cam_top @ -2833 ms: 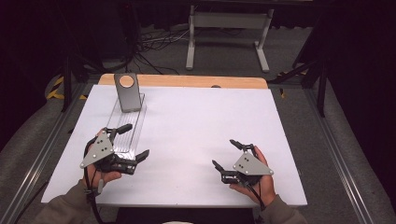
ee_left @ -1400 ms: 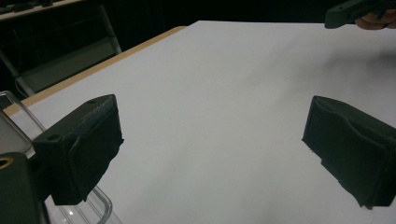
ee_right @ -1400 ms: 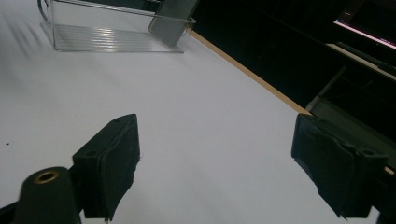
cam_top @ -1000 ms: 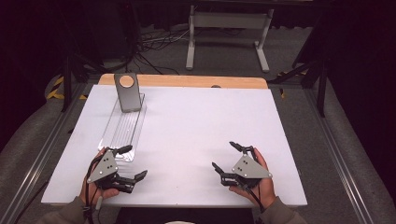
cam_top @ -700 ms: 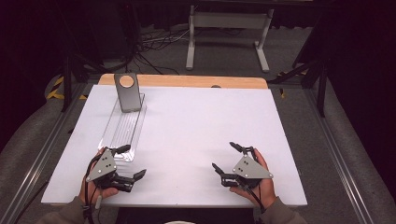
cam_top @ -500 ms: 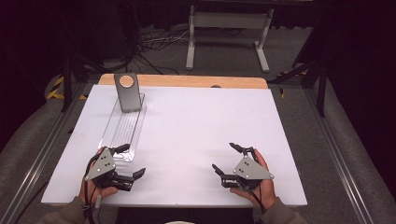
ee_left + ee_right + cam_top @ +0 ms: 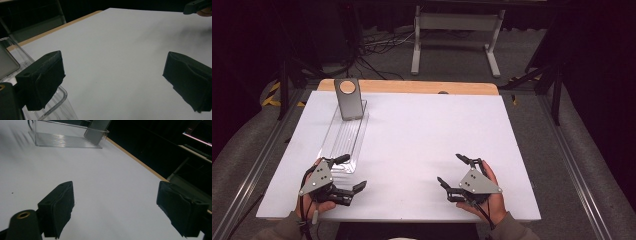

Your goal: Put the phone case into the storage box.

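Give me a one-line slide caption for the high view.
Two open hand-held grippers, left gripper beside a clear tray holding a grey block, right gripper apart, on a white table.

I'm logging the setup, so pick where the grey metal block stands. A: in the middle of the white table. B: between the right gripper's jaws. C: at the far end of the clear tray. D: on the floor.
C: the grey block stands upright at the far end of the clear tray, away from both open grippers.
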### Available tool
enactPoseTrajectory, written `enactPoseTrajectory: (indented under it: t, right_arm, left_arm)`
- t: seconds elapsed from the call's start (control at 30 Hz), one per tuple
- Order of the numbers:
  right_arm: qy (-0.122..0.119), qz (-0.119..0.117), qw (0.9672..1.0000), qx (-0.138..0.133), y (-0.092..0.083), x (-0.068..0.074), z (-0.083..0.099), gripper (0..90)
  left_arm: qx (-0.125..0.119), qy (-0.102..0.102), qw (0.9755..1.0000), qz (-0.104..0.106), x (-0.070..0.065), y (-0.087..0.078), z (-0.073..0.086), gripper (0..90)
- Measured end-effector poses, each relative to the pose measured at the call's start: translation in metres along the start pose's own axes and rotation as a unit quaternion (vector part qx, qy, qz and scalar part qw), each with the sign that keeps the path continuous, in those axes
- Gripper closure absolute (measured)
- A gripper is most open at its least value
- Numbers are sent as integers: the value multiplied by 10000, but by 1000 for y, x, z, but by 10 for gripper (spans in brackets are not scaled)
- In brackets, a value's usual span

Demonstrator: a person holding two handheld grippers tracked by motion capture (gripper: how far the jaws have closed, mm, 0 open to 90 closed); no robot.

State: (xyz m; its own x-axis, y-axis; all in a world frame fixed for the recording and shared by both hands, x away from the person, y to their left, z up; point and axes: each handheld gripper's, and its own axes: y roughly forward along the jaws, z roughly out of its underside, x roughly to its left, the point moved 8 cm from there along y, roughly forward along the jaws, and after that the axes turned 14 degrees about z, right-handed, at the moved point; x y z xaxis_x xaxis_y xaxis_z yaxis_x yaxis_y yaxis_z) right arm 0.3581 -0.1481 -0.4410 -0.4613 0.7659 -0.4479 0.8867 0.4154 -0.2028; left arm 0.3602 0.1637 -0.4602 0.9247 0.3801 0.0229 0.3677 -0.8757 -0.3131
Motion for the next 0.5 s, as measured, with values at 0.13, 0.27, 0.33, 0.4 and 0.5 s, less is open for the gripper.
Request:
enactPoseTrajectory:
  t: [0.13, 0.27, 0.33, 0.4, 0.5]
  right_arm:
    - [4, 3, 10000, 5, 0, 0, 1, 156]
    - [42, 20, 10000, 6, 0, -1, 1, 156]
    - [49, 20, 10000, 27, -1, -1, 2, 156]
    - [40, 26, 10000, 20, -1, -1, 2, 156]
    - [30, 17, 10000, 11, -1, -1, 1, 156]
  left_arm:
    - [5, 3, 10000, -32, 2, 1, 0, 40]
    - [0, -4, 10000, -32, 3, 3, 0, 41]
    - [-7, -1, 10000, -28, 3, 3, -1, 41]
    - [16, 16, 10000, -21, 3, 3, 0, 41]
    - [7, 11, 10000, -21, 3, 2, -1, 41]
